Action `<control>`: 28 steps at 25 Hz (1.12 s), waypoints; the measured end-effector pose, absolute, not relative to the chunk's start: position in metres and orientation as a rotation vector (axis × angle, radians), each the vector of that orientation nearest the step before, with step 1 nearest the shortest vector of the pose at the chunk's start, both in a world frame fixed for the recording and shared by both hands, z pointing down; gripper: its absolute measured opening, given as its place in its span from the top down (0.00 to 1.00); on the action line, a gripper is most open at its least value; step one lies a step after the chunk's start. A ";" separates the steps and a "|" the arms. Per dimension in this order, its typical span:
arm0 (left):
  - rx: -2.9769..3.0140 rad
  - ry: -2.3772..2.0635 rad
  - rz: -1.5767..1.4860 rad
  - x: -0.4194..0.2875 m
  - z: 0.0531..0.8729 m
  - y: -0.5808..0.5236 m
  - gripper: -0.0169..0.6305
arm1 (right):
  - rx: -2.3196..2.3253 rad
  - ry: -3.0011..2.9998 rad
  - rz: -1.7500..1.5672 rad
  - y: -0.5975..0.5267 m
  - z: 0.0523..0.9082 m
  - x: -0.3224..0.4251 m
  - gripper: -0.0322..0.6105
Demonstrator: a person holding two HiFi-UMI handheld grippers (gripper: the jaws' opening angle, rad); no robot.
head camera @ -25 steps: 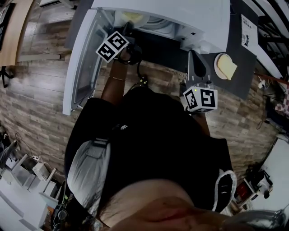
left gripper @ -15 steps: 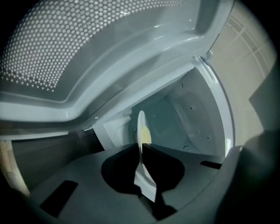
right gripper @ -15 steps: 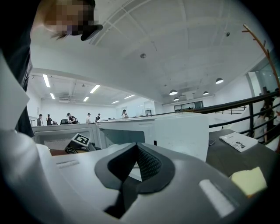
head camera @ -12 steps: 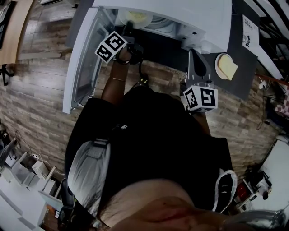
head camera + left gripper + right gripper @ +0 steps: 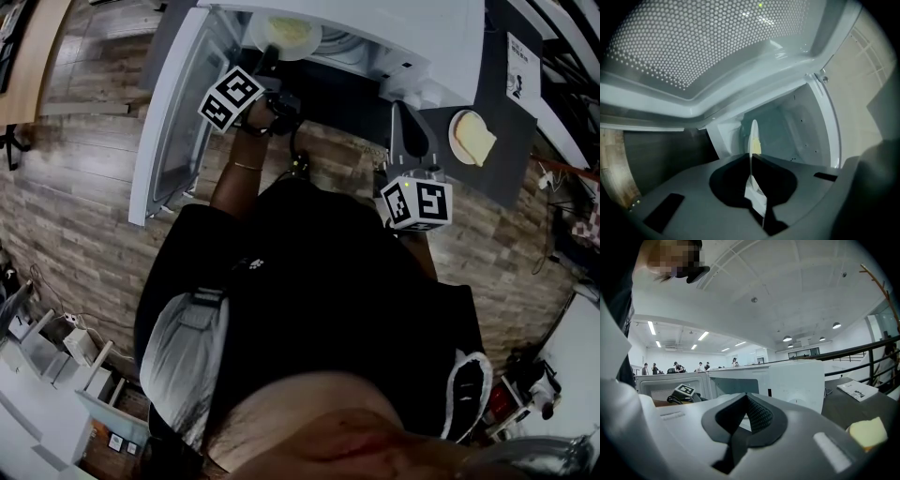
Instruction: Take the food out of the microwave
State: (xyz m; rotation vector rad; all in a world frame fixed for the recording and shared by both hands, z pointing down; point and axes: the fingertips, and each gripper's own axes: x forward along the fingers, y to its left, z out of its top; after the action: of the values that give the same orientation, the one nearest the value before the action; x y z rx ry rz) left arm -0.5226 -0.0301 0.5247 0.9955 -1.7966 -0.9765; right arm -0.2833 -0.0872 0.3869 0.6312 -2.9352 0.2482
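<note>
Head view, looking steeply down: the white microwave (image 5: 394, 33) sits at 12 o'clock on a dark counter (image 5: 502, 141), with its door (image 5: 173, 112) swung open toward 10 o'clock. At the mouth of the cavity, near 12 o'clock, is a white plate (image 5: 272, 37) carrying pale yellow food (image 5: 292, 30). The left gripper (image 5: 270, 56) reaches up to it from 11 o'clock, its tips at the plate's near rim.

In the left gripper view the plate (image 5: 753, 136) shows edge-on as a thin white line straight ahead, and the food (image 5: 756, 148) is a yellow sliver on its right face. The jaws of the left gripper (image 5: 751, 159) have just been closing, and they now pinch the plate's rim between them with no gap.

The right gripper (image 5: 403, 114) is at 2 o'clock over the counter, beside the microwave's right end, touching nothing. In its own view the jaws of the right gripper (image 5: 745, 399) meet at the tips with nothing between them.

A second plate (image 5: 461, 120) holding a yellow slab lies on the counter at 2 o'clock, just beyond the right gripper
</note>
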 end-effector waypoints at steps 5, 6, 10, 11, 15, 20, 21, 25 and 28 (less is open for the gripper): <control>0.988 -1.762 -1.020 -0.514 0.525 -0.025 0.95 | 0.611 -2.937 0.246 -0.086 0.387 -0.282 0.95; 0.989 -1.760 -1.024 -0.512 0.525 -0.024 0.95 | 0.607 -2.938 0.243 -0.085 0.387 -0.281 0.95; 0.999 -1.754 -1.039 -0.506 0.524 -0.019 0.95 | 0.593 -2.940 0.249 -0.083 0.388 -0.281 0.95; 1.001 -1.752 -1.042 -0.504 0.524 -0.018 0.95 | 0.590 -2.940 0.252 -0.083 0.388 -0.281 0.95; 1.001 -1.735 -1.066 -0.497 0.524 -0.015 0.95 | 0.575 -2.937 0.252 -0.083 0.389 -0.279 0.95; 0.991 -1.697 -1.139 -0.487 0.522 -0.008 0.95 | 0.544 -2.932 0.246 -0.080 0.391 -0.274 0.95; 0.992 -1.695 -1.145 -0.485 0.521 -0.007 0.95 | 0.538 -2.933 0.244 -0.080 0.390 -0.273 0.95; 0.994 -1.679 -1.184 -0.473 0.514 -0.002 0.95 | 0.509 -2.942 0.241 -0.081 0.389 -0.268 0.95; 0.990 -1.667 -1.212 -0.463 0.509 0.001 0.95 | 0.485 -2.948 0.244 -0.082 0.389 -0.263 0.95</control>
State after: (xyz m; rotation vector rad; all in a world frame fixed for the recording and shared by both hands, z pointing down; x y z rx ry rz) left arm -0.4630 0.0014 0.5087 0.9902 -1.6667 -1.2125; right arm -0.2629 -0.0821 0.3887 0.4849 -2.9479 0.2435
